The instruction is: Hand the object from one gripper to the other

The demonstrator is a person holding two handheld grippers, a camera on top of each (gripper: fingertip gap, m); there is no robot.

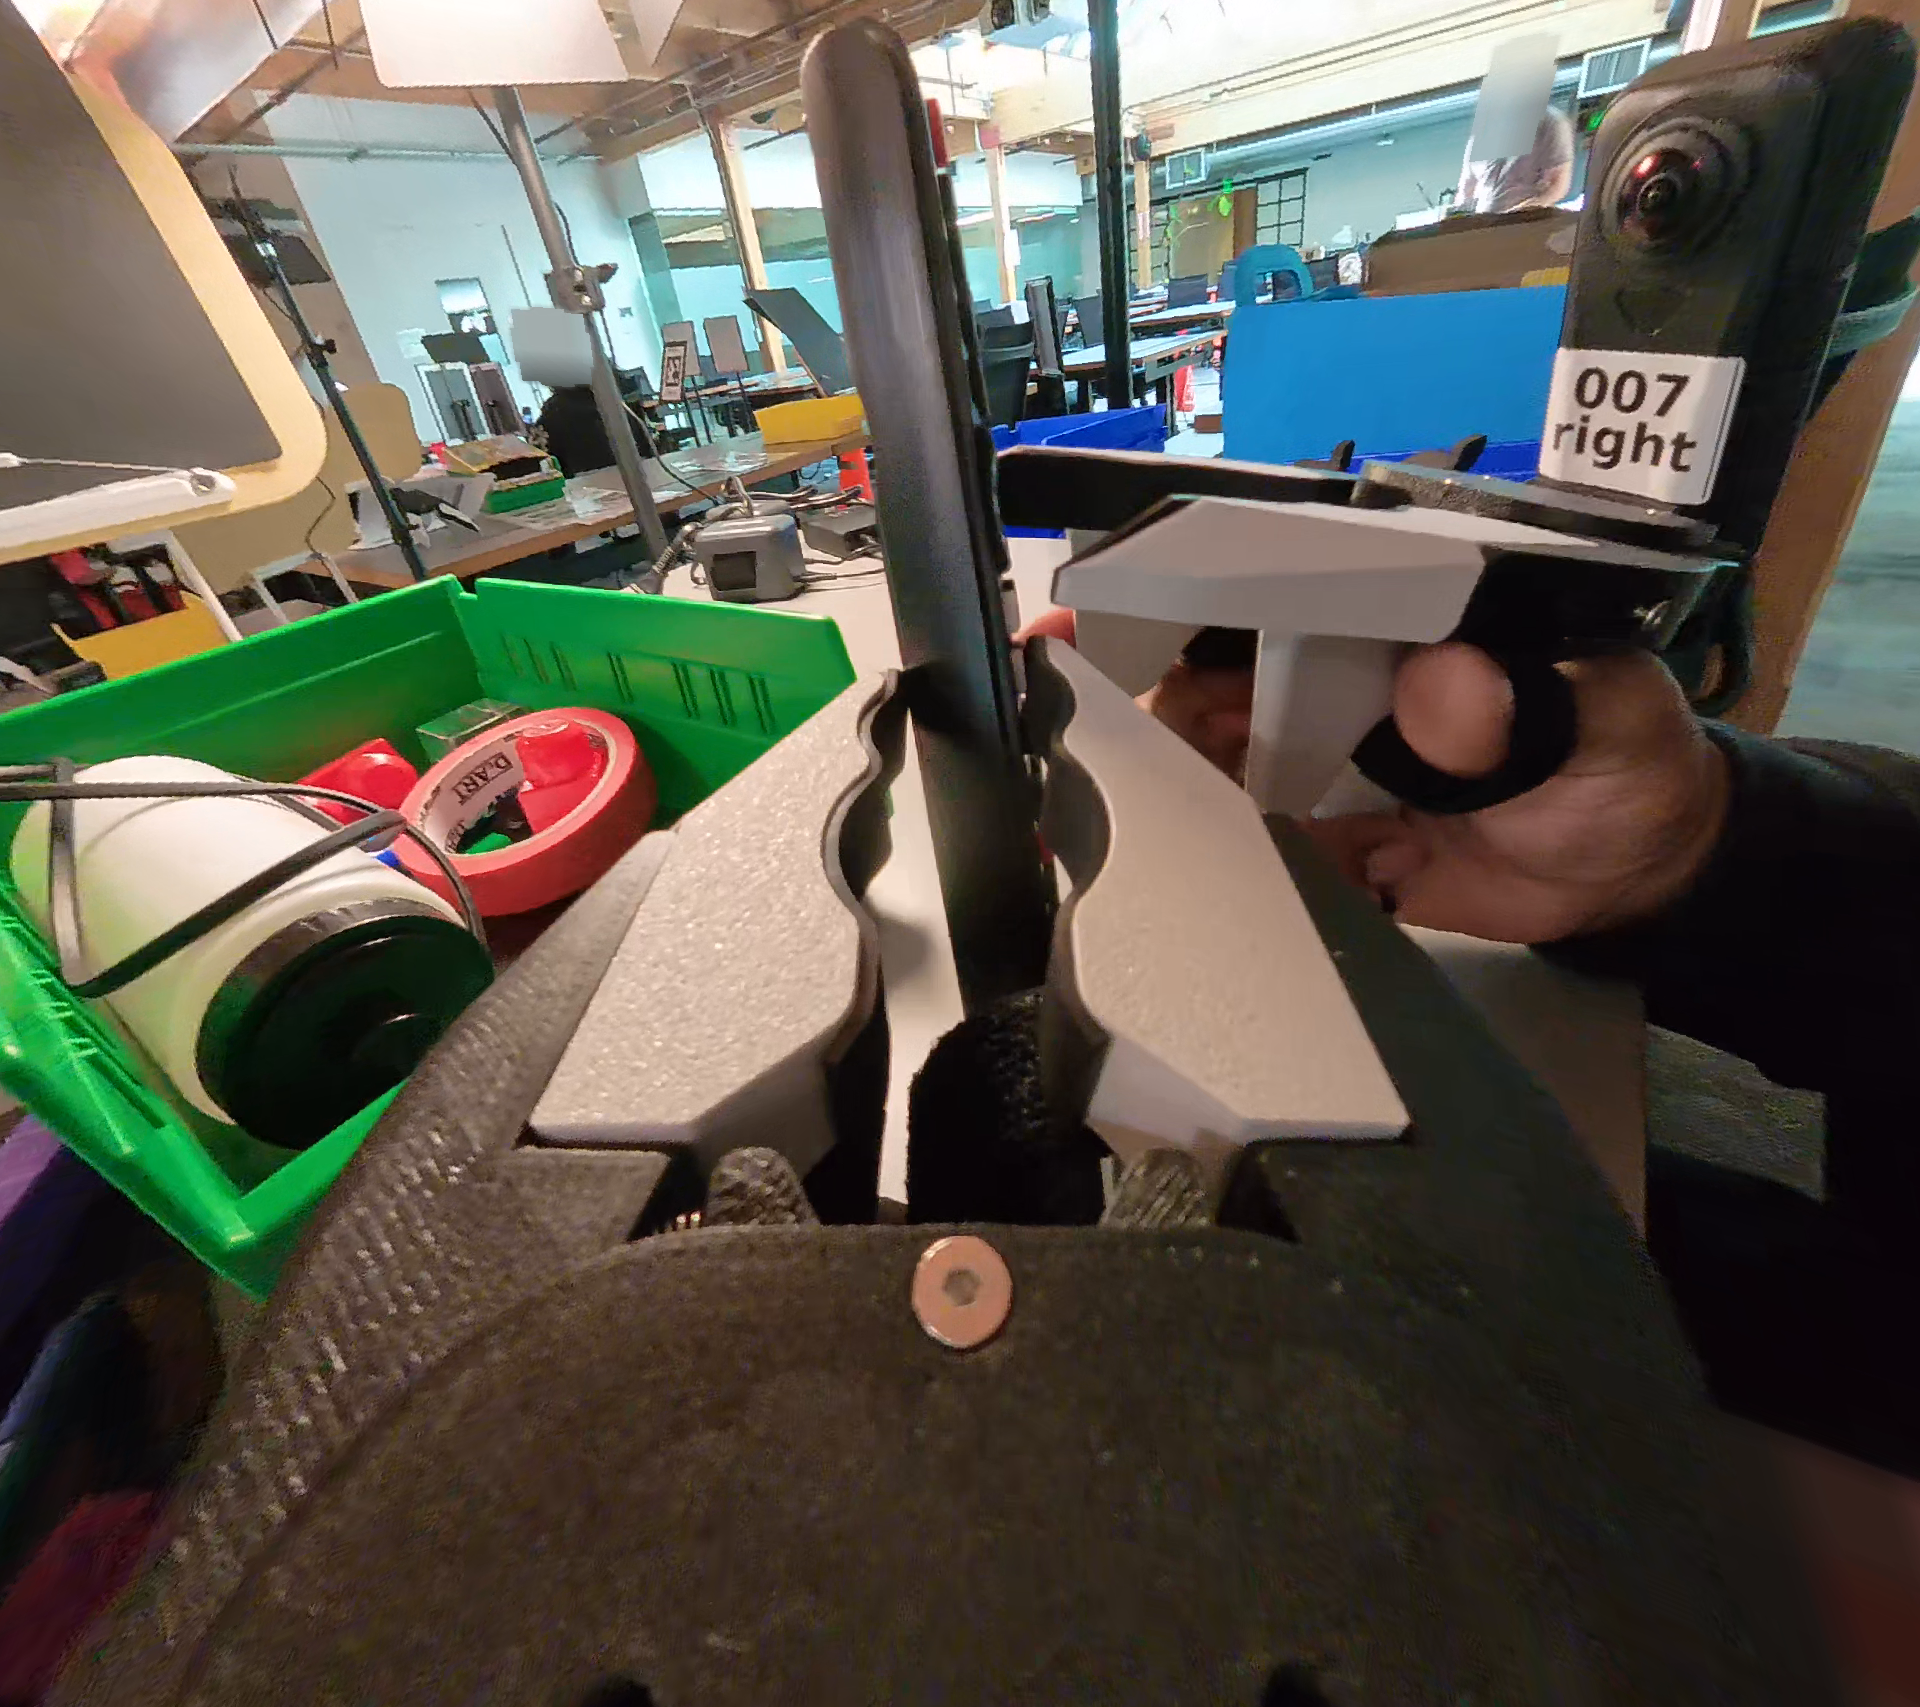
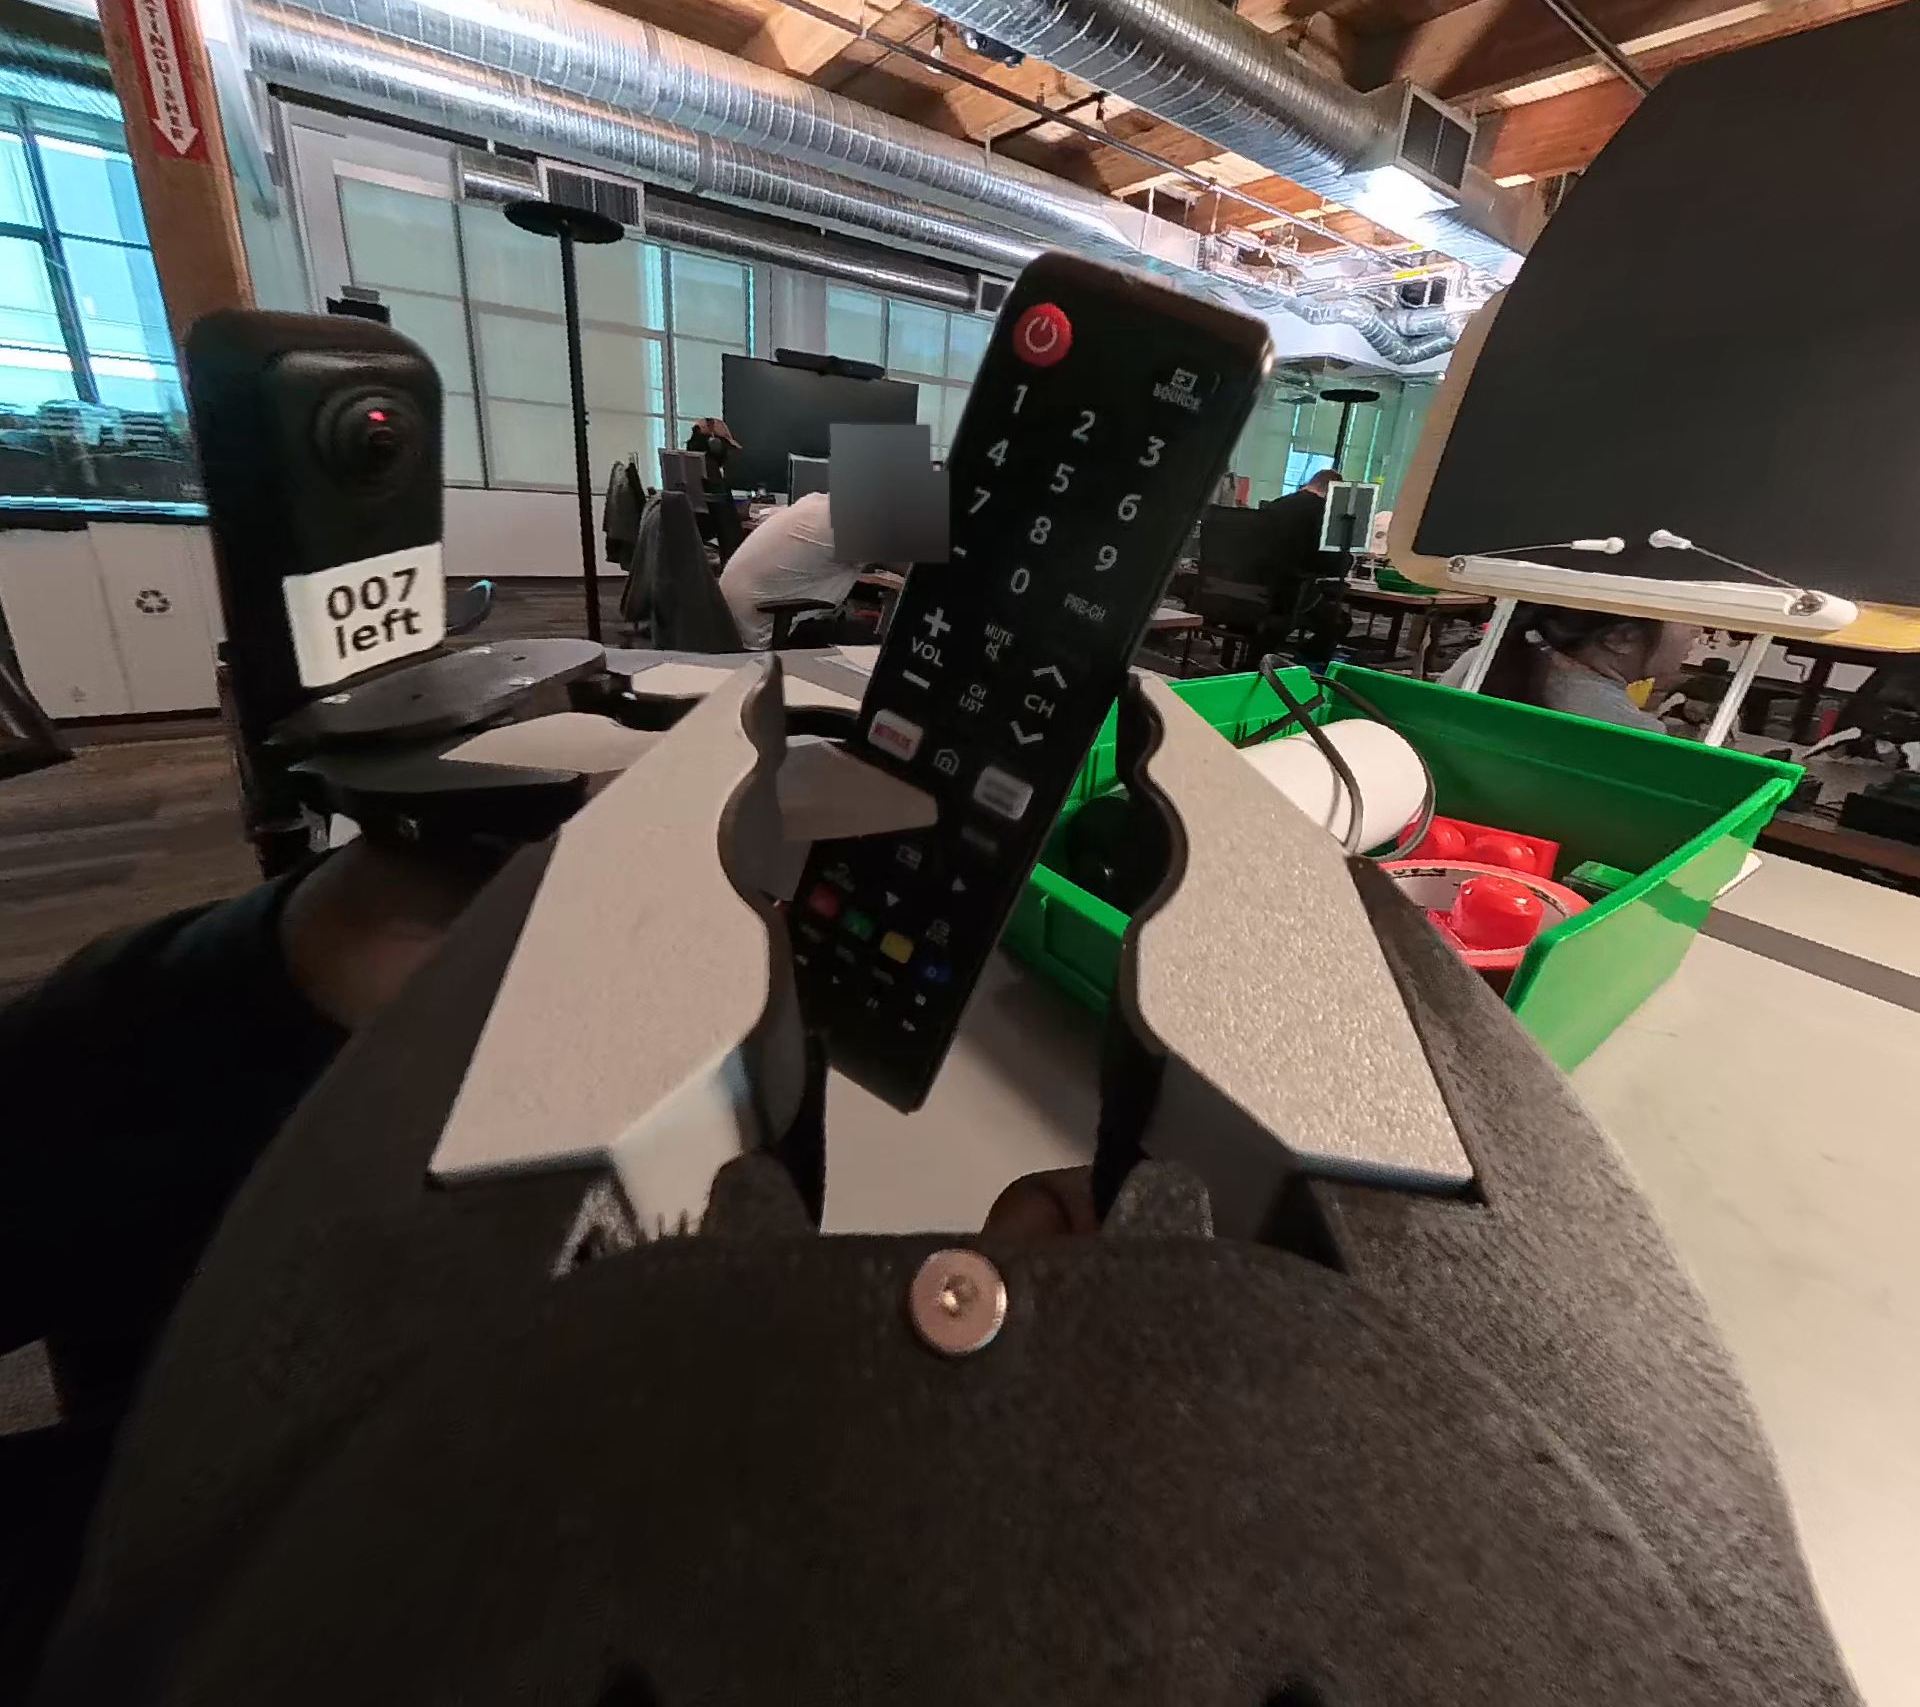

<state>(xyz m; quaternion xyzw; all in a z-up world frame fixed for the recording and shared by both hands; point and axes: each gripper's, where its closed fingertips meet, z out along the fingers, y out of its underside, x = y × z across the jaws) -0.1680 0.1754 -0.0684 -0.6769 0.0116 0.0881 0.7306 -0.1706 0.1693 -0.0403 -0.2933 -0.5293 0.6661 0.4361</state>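
Observation:
A black remote control (image 1: 914, 431) stands upright, seen edge-on in the left wrist view. My left gripper (image 1: 966, 701) is shut on its lower half, one finger on the button face and one on the back. In the right wrist view the remote (image 2: 1070, 514) faces me with its buttons. My right gripper (image 2: 951, 707) is open, its two fingers on either side of the remote's long edges with a gap on each side. A left-gripper finger (image 2: 842, 795) crosses the remote's face. The right gripper (image 1: 1070, 561) reaches in from the right, held by a hand (image 1: 1558, 805).
A green bin (image 1: 665, 649) sits on the pale table (image 2: 1766, 1138), left of the left gripper and right of the right gripper (image 2: 1621, 961). It holds a white roll (image 1: 177, 888), red tape (image 1: 540, 816) and red blocks. People sit at desks far behind. My left and right fingertips are right by each other.

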